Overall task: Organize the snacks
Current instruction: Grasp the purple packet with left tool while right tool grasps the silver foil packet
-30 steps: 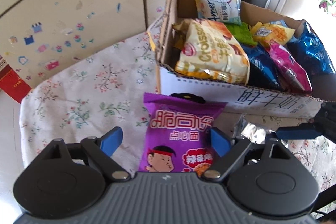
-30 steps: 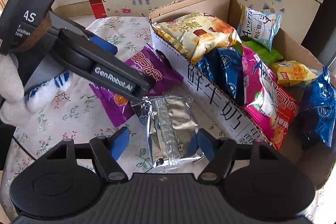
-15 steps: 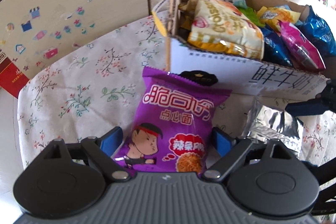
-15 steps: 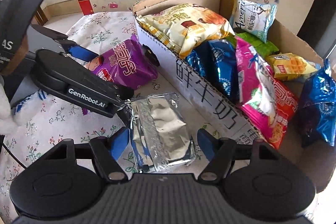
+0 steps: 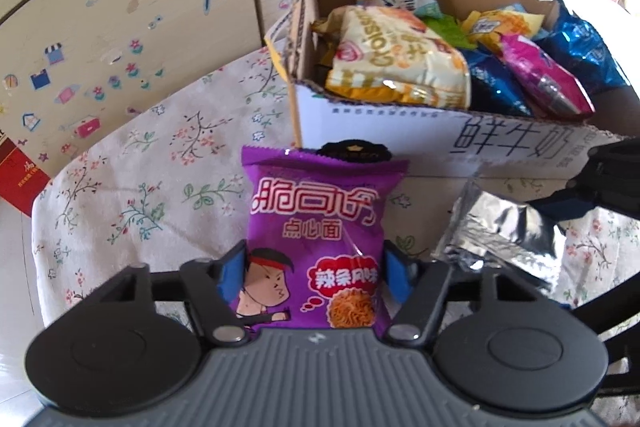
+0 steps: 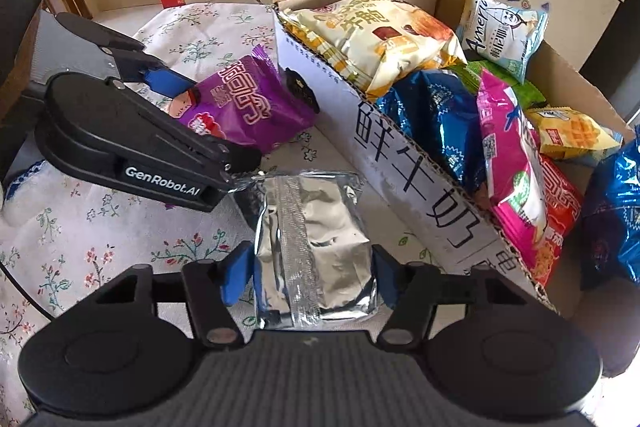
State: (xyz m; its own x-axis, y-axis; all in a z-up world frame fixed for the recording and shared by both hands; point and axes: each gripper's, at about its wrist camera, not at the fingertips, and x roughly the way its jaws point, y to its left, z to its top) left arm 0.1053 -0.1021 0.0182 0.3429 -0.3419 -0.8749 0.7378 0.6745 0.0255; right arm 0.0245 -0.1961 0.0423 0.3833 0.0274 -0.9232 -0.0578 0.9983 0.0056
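Both packets look light, soft and crinkly: the left gripper (image 5: 314,277) pinches the purple packet (image 5: 320,239), the right gripper (image 6: 312,273) seemingly clamps the slippery foil packet (image 6: 314,247) mid-body.

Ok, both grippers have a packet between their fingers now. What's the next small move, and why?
Probably lift both. The left gripper looks closed on the purple packet and the right gripper on the silver packet, both low over the tablecloth; the cardboard box has a wall to clear.

purple packet (image 5: 320,247): 脆司令, 点心面, 辣条风味
cardboard box (image 6: 420,187): 鲜牛奶
left gripper (image 6: 192,131): GenRobot.AI
cream bag (image 5: 396,63): Croissant
pale blue bag (image 6: 500,35): Ameri…
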